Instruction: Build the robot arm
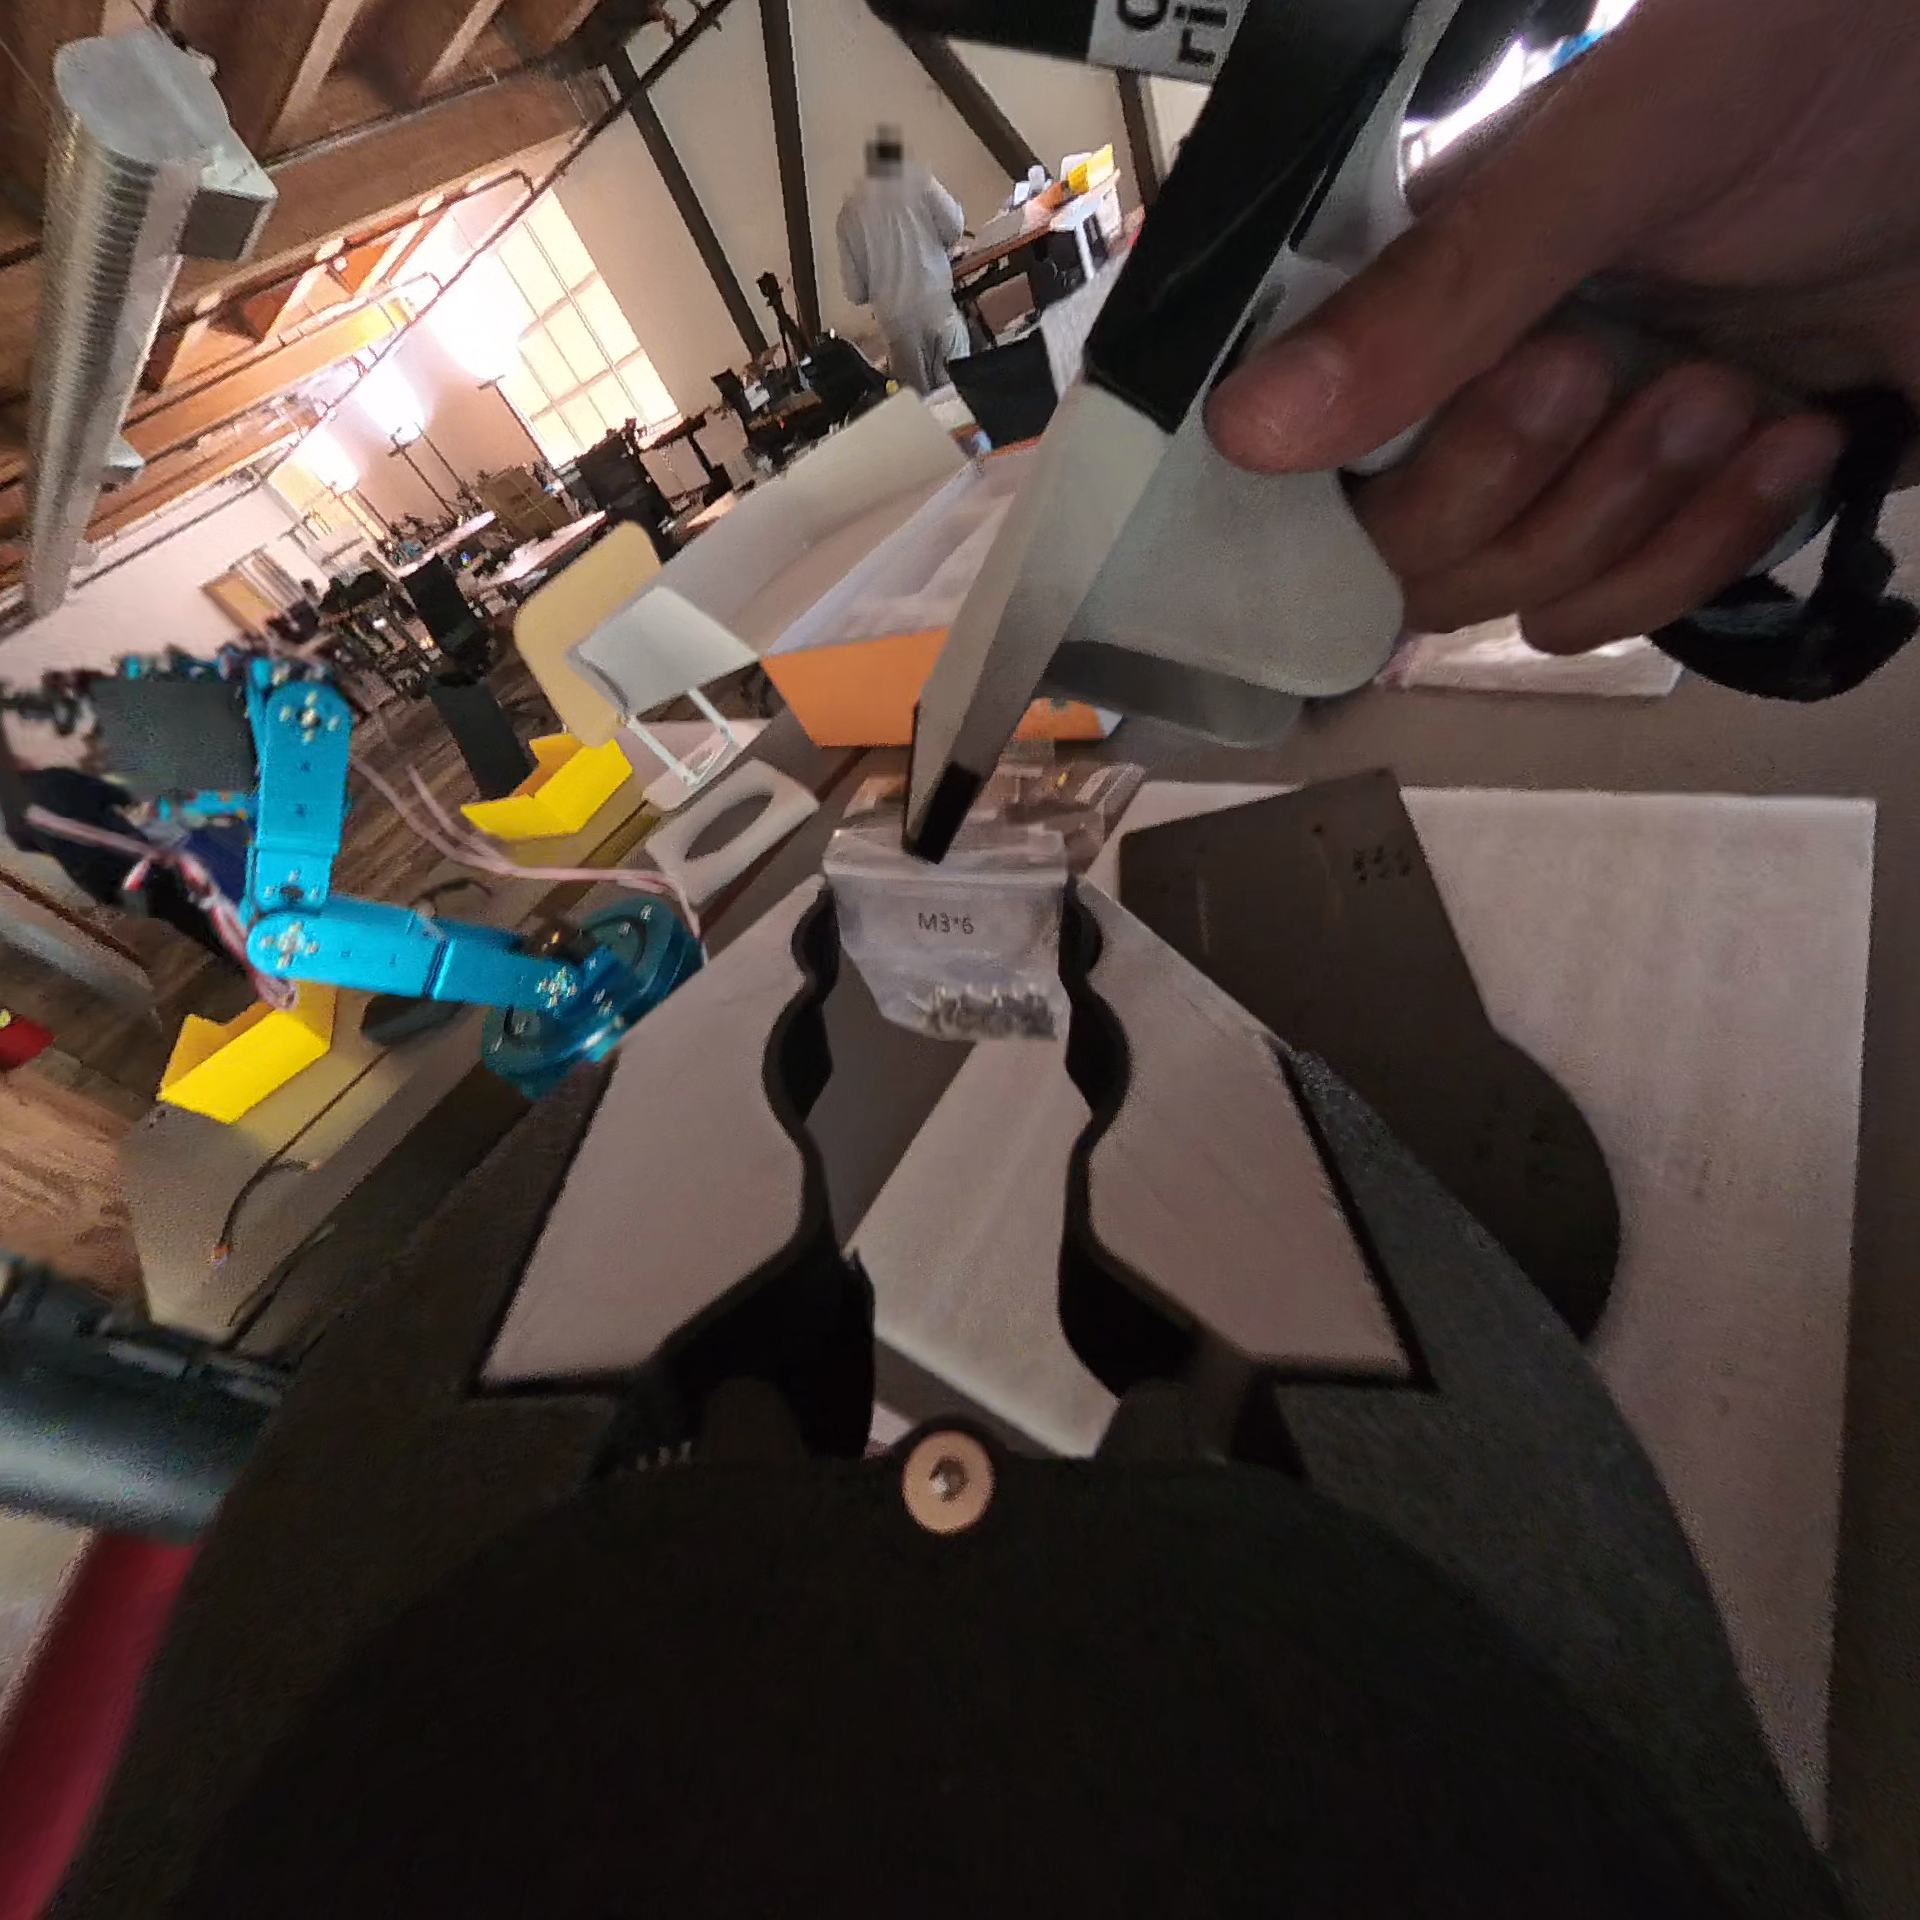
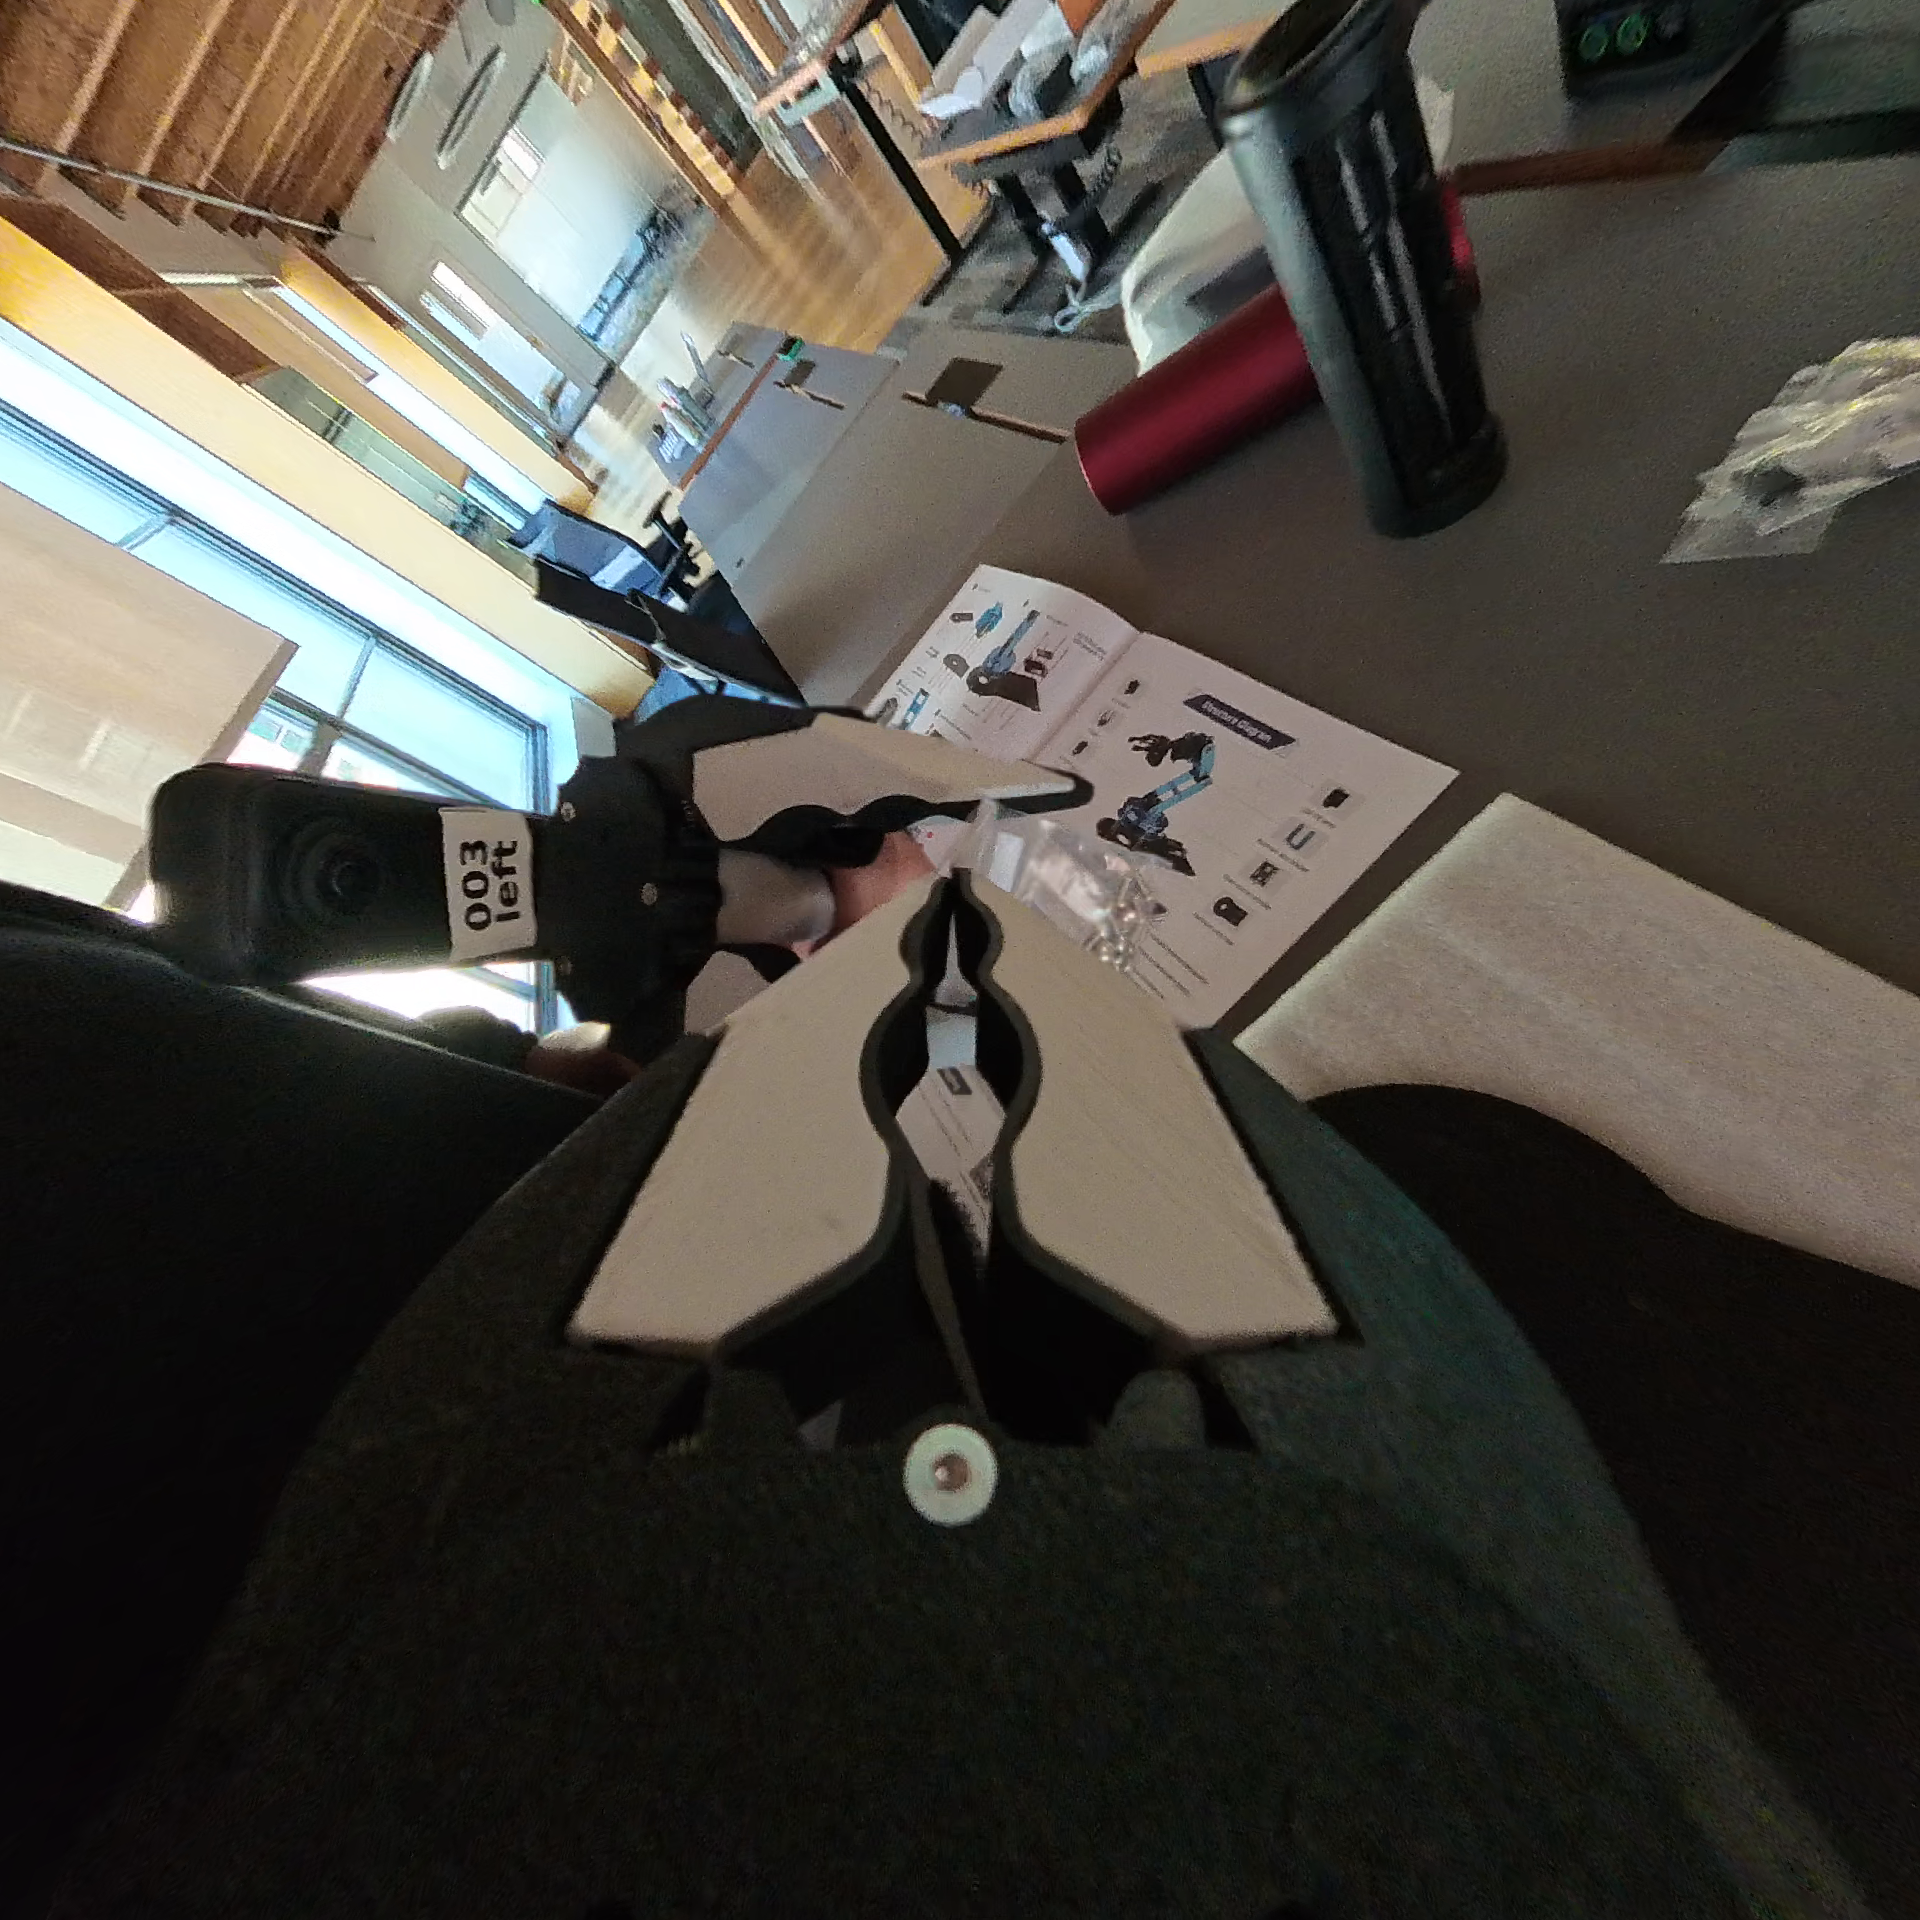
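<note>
My left gripper fingers pinch small screw bag sides; my right gripper fingers nip bag's top.

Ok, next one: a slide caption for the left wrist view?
Left tongs pinch a clear screw bag while the right tongs grip its top edge; blue arm at left.

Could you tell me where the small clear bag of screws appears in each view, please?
Left wrist view: centre, the bag between the left tool's fingertips, the right tool pinching its top edge.
Right wrist view: just above centre, the bag beyond the right tool's shut tips.
Shared landmark: the white foam sheet.
</note>
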The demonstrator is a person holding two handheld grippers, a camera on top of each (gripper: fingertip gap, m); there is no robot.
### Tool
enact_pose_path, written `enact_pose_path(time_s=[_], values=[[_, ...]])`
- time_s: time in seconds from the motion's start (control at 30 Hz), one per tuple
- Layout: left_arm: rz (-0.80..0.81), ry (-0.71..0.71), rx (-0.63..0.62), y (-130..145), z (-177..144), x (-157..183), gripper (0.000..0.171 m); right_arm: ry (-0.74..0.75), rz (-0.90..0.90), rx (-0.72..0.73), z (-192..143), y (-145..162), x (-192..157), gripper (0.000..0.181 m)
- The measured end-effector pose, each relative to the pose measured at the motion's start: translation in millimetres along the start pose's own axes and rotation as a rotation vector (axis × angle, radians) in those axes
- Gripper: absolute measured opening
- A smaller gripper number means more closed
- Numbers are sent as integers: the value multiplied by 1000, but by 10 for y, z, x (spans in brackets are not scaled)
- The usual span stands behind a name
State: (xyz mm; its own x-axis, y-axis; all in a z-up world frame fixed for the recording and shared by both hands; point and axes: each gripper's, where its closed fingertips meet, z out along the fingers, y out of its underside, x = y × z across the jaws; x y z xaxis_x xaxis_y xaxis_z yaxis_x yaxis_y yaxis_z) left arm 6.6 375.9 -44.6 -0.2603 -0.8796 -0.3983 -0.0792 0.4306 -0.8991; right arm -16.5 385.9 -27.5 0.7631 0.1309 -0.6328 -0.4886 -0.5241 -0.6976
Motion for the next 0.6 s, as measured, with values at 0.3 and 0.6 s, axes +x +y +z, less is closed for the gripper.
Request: enact_pose_path(time_s=[0.3,0.6], values=[[61,-62,112,-668,429,295,38,-146,-11,179,-1047,-226,85,25],[83,-84,138,-1029,665,644,36,-255,1,106,-1333,-20,77,20]])
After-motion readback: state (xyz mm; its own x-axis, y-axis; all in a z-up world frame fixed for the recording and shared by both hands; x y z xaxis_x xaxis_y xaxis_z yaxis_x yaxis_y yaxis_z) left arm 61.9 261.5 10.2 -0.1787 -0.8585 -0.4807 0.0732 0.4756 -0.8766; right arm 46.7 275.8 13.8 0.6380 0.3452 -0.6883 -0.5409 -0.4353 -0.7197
